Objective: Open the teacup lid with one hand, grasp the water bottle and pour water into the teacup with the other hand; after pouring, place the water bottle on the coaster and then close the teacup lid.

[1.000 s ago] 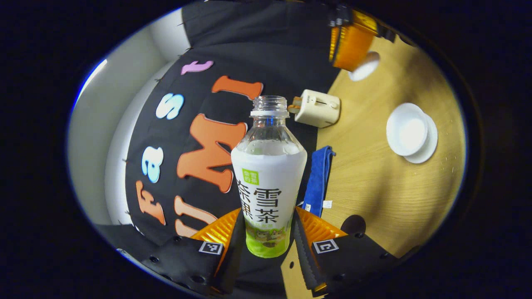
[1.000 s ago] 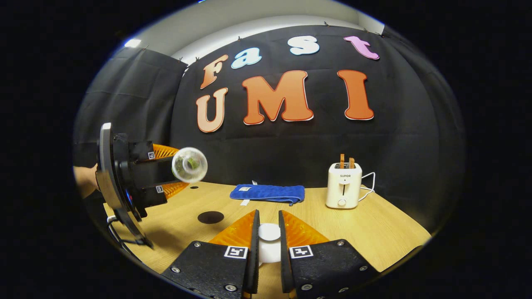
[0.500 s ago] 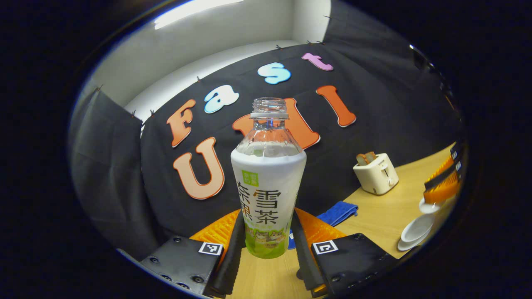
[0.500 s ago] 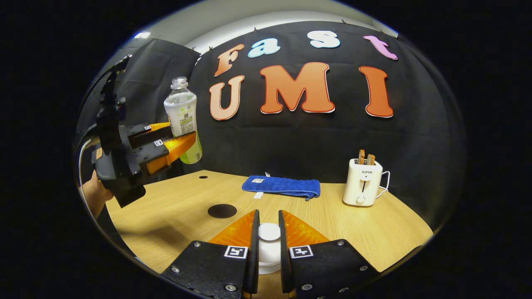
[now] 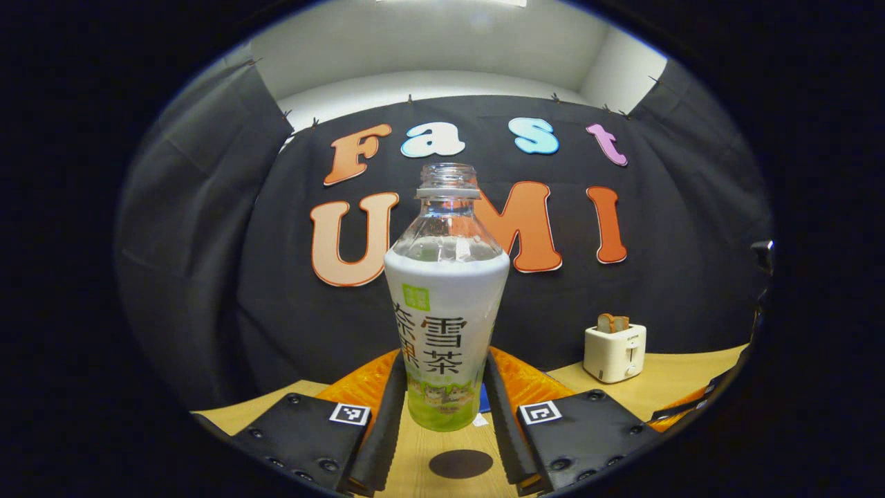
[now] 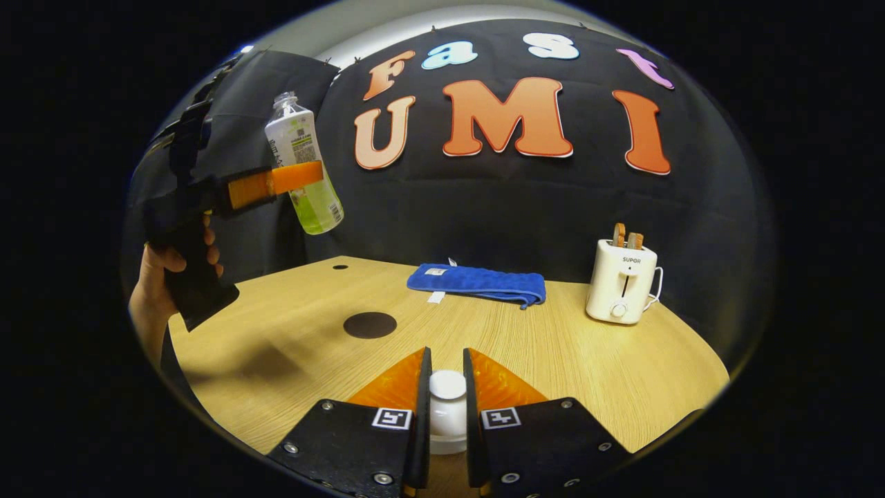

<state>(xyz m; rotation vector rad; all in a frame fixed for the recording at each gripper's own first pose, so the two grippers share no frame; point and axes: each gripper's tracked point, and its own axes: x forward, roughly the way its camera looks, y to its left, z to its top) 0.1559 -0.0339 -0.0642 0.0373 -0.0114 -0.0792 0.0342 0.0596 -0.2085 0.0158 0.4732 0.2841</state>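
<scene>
Two grippers are at work over the wooden surface [image 6: 553,346]. The left gripper [image 5: 442,408] has its jaws closed on the lower body of the water bottle [image 5: 446,304], one finger pressing each side. In the left gripper view the bottle stands upright, capless, clear at the neck and wrapped in a white and green label below. From the right gripper view the same bottle [image 6: 304,166] is held up in the air at the left, well above the surface and leaning a little, with a hand [image 6: 155,277] wrapped around the gripper's handle beneath it.

The dark round coaster [image 6: 370,324] lies flat on the surface, bare, below and to the right of the raised bottle; in the left gripper view it [image 5: 460,463] sits just under the bottle's base, between the fingers.

The right gripper [image 6: 446,408] has its jaws closed on the white teacup lid [image 6: 447,411], gripping its round knob.

Farther back, a folded blue cloth [image 6: 477,283] lies near the wall, and a cream toaster [image 6: 620,280] with two slices in it stands to its right.
</scene>
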